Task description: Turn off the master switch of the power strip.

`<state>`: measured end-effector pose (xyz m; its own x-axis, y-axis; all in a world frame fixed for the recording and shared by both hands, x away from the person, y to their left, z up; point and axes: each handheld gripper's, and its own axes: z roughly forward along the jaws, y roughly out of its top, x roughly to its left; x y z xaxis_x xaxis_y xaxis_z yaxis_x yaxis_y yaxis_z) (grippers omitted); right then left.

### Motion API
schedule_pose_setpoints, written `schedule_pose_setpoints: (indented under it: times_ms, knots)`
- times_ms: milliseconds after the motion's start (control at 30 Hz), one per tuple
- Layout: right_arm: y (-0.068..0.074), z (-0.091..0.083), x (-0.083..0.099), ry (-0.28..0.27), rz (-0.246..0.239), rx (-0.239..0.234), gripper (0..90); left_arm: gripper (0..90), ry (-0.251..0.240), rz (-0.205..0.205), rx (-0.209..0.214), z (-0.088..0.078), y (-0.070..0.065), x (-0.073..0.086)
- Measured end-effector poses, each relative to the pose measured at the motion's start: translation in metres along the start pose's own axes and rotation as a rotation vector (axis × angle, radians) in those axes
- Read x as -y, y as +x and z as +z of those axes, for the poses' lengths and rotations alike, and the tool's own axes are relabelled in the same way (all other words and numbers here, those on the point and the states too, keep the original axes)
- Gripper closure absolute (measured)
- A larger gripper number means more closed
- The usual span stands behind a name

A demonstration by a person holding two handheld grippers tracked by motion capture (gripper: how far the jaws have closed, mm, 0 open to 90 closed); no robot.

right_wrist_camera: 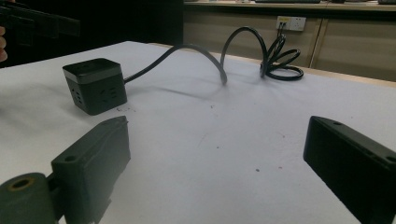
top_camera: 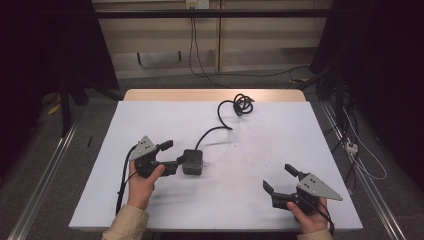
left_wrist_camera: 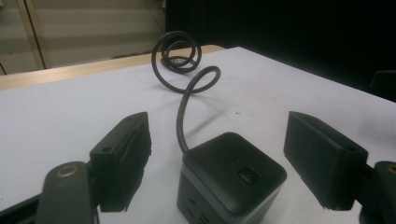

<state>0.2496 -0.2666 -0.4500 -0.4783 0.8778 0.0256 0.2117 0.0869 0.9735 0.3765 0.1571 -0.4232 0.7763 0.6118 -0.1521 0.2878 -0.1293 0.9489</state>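
A black cube-shaped power strip (top_camera: pixel 193 161) (left_wrist_camera: pixel 231 179) (right_wrist_camera: pixel 95 85) sits on the white table left of centre. Its black cable (top_camera: pixel 216 128) (left_wrist_camera: pixel 183 107) (right_wrist_camera: pixel 205 53) arcs up and ends in a coil (top_camera: pixel 242 104) (left_wrist_camera: pixel 176 52) (right_wrist_camera: pixel 280 63) near the far edge. My left gripper (top_camera: pixel 172 153) (left_wrist_camera: pixel 219 163) is open, its jaws standing on either side of the cube's near end without touching it. My right gripper (top_camera: pixel 283 178) (right_wrist_camera: pixel 219 163) is open over bare table at the front right, with nothing between its jaws.
The white tabletop (top_camera: pixel 250 150) has a wooden strip (top_camera: pixel 215 95) along its far edge. Metal rails (top_camera: pixel 45 170) run on the floor at both sides. A wall socket (right_wrist_camera: pixel 290 22) sits on the back wall, and loose cables (top_camera: pixel 357 150) lie on the floor at right.
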Motion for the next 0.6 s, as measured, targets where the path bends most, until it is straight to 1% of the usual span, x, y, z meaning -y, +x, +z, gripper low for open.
schedule_pose_setpoints:
  times_ms: [300, 400, 600]
  knots:
    - [0.0, 0.0, 0.0, 0.001, 0.0, -0.001, 6.6, 29.0, 0.015, 0.008, 0.01, 0.0051, -0.0015, -0.0008]
    - [-0.0002, -0.0002, -0.0001, 0.0, 0.001, -0.002, 6.7, 31.2, 0.018, 0.002, 0.002, 0.0061, -0.0015, -0.0007]
    - [-0.0002, -0.0001, 0.0, 0.002, 0.0, 0.0, 6.8, 37.2, 0.026, 0.01, 0.002, 0.0062, -0.0001, -0.0008]
